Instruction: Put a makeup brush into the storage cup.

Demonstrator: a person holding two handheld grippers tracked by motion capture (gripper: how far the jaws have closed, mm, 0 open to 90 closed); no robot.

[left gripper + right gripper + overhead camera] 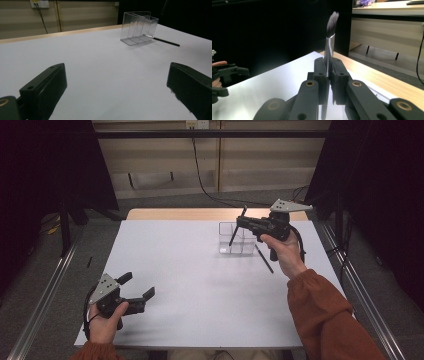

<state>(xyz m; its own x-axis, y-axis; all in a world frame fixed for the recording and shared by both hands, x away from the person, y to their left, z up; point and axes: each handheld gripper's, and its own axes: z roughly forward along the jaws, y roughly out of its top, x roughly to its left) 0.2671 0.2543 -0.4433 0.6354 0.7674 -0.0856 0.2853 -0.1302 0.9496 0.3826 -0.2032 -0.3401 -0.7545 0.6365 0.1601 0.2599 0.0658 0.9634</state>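
So the right tool [243,221] is clamped tight on a makeup brush [235,233], bristle end pointing up (you can see the fluffy tip in the right gripper view), with its lower end dipping into the clear divided organizer [236,240] at the far right of the bench [200,285]. A second thin black brush [264,258] lies flat on the bench just beside the organizer. The left tool [136,286] sits low near the front left corner, jaws spread wide, nothing in them.
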